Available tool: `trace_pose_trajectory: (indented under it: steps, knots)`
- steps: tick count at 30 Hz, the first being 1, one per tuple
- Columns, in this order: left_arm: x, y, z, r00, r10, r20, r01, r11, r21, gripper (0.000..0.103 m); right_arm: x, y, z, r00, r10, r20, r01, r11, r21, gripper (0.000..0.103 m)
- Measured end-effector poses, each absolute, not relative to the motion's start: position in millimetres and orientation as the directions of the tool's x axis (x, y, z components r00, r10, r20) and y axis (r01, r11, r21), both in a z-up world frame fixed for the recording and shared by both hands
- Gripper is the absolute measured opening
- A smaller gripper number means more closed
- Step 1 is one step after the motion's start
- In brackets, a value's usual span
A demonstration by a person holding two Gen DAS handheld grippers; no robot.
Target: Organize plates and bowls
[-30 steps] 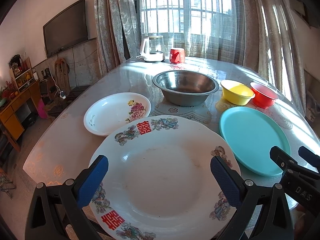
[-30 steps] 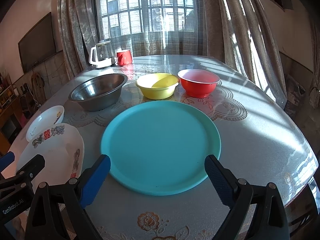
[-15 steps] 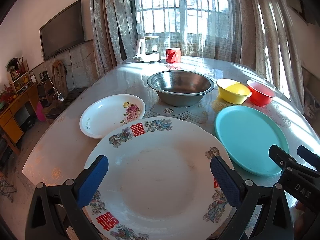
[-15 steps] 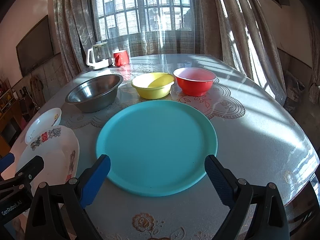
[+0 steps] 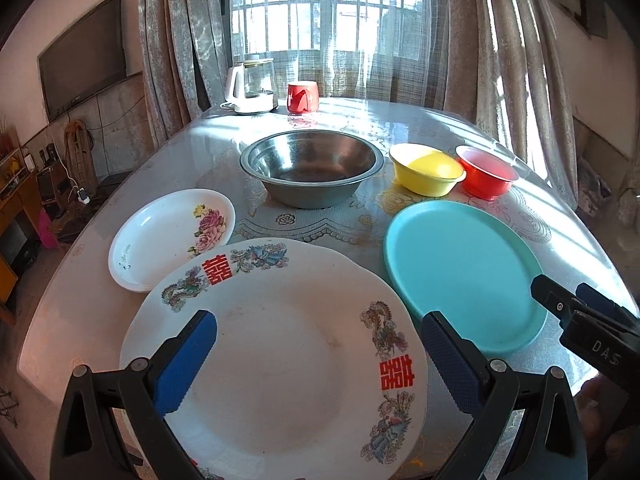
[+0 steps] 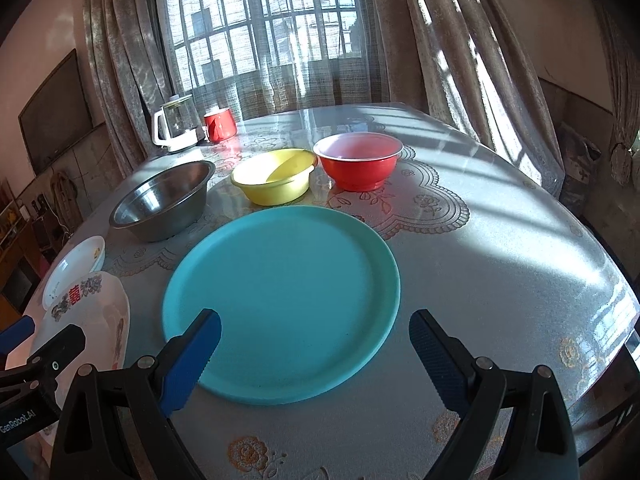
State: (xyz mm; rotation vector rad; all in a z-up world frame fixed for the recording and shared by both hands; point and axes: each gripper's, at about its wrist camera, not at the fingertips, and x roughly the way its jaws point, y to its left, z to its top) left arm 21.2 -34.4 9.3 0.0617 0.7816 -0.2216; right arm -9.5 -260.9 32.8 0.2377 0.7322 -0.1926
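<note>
Both tools are wide open and hold nothing. Left tool hangs over the big white plate, one blue finger on each side, not touching it that I can tell. This plate has red signs and bird pictures on its rim, and it sits at the near edge of the desk. Right tool hangs over the near rim of the teal plate, with its fingers spread apart too.

From the left tool's view, the small white plate with pink flowers lies at 10 o'clock from the big white plate, just beside it. The teal plate lies at 2 o'clock, also just beside it. The metal bowl sits at 12 o'clock, farther back. A yellow bowl and a red bowl sit side by side behind the teal plate, very close together. I cannot tell if they touch.

Far back, near the window, stand a glass kettle with a white handle and a red mug, close together.

All plates and bowls lie flat and right way up on the lace-pattern cloth. None is stacked on another. Sunlight falls in stripes over the right side of the desk.
</note>
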Motion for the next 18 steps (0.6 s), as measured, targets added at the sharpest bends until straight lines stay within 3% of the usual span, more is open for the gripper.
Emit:
trace_pose_trajectory:
  steps: [3,6,9,13,15,17,18]
  knots:
    - [34,-41,14,0.658,-0.201,-0.725,0.248,0.968,-0.044,0.103,-9,-282,30,0.726,-0.041,-0.687,0.257,0.942,0.216,0.095]
    - [47,-48,19,0.637,-0.217,-0.74,0.272,0.961,-0.048,0.1,-8,-298,27,0.722,-0.02,-0.691,0.269,0.929,0.254,0.086]
    - [60,-59,21,0.603,-0.252,-0.757,0.325,0.944,-0.056,0.088,-7,-308,23,0.713,-0.013,-0.701,0.286,0.918,0.274,0.079]
    - [76,-72,20,0.561,-0.282,-0.778,0.374,0.925,-0.066,0.072,-5,-312,17,0.7,-0.014,-0.714,0.293,0.918,0.269,0.077]
    - [83,-79,18,0.535,-0.294,-0.792,0.395,0.916,-0.073,0.061,-4,-313,12,0.691,-0.013,-0.723,0.295,0.918,0.266,0.077]
    - [91,-85,13,0.496,-0.314,-0.81,0.418,0.904,-0.095,0.042,-2,-315,8,0.682,-0.006,-0.731,0.294,0.918,0.267,0.074]
    - [96,-87,9,0.472,-0.318,-0.822,0.423,0.9,-0.106,0.037,-1,-315,7,0.678,-0.01,-0.735,0.294,0.92,0.259,0.071]
